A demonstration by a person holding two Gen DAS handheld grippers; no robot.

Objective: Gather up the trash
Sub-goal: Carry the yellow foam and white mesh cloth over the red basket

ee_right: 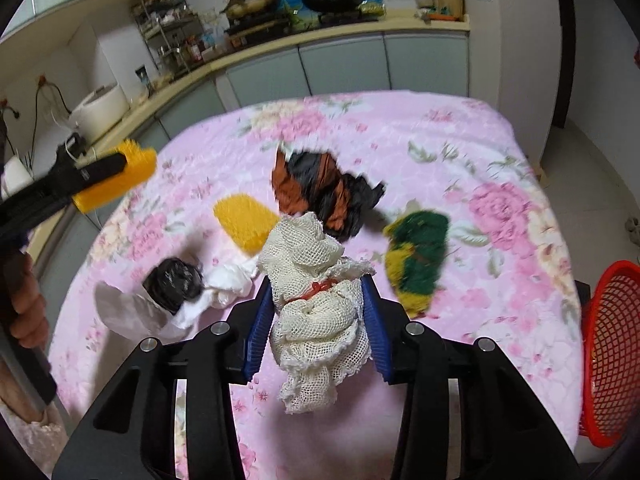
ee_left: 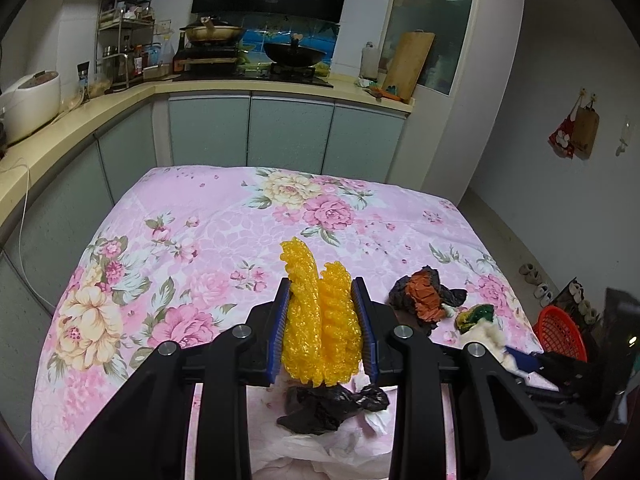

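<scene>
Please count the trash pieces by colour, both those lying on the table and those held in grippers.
Yellow: 2, held yellow net in left gripper, loose yellow net
Black: 1, black bag
White: 2, tissue, plastic sheet
Black-orange: 1, wrapper
Green-yellow: 1, green wad
Cream: 1, mesh in right gripper
Total: 8

I'm seeing my left gripper [ee_left: 322, 332] and right gripper [ee_right: 318, 322] showing black angular arms, blue ribbed pads [ee_right: 256, 338], silver round screws [ee_left: 243, 331], bare-skinned hand [ee_right: 28, 312].
</scene>
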